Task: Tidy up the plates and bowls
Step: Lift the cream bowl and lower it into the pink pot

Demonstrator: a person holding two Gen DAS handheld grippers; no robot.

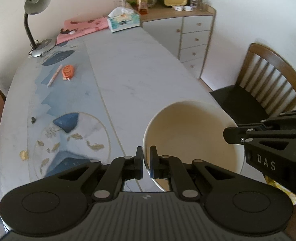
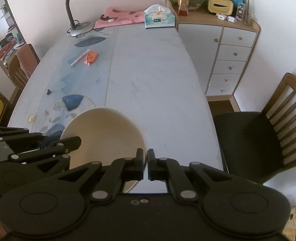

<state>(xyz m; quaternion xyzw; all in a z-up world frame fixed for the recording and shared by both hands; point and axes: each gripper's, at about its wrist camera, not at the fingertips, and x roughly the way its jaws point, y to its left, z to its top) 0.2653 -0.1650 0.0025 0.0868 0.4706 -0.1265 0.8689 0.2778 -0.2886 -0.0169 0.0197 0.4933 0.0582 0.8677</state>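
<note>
A cream bowl sits at the near edge of the table; it also shows in the right wrist view. My left gripper is shut on the bowl's left rim, one finger inside and one outside. My right gripper is shut on the bowl's right rim in the same way. In the left wrist view the right gripper reaches the bowl's right rim. In the right wrist view the left gripper reaches its left rim. No plates are in view.
A marble-look table holds a desk lamp, a pink cloth, a tissue box, a pen and an orange tape dispenser. A cabinet and a wooden chair stand to the right.
</note>
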